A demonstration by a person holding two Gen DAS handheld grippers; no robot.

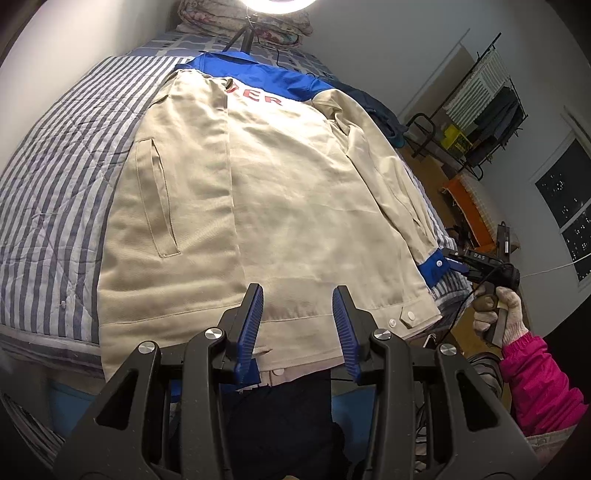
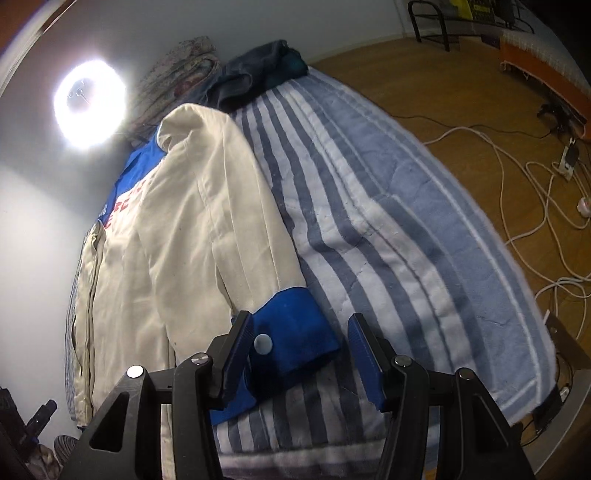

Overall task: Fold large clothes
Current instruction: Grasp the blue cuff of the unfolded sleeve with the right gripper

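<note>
A beige jacket (image 1: 280,192) with a blue yoke and red letters lies spread on the striped bed cover (image 1: 55,192). My left gripper (image 1: 297,317) hovers open over the jacket's hem, and its pads press on nothing. The right sleeve runs down the jacket's right side to a blue cuff (image 1: 434,267). My right gripper (image 1: 461,264) sits at that cuff, held by a gloved hand (image 1: 506,314). In the right wrist view the blue cuff (image 2: 295,317) with its white snap lies between the fingers of the right gripper (image 2: 301,343). The jaws stand wide and do not clamp it.
Folded quilts (image 1: 243,18) and a ring light (image 2: 88,107) stand at the bed's head, with a dark clothes pile (image 2: 255,70) beside them. A drying rack (image 1: 480,122) and white cables (image 2: 517,177) occupy the wooden floor on the right. A pink sleeve (image 1: 535,384) is at lower right.
</note>
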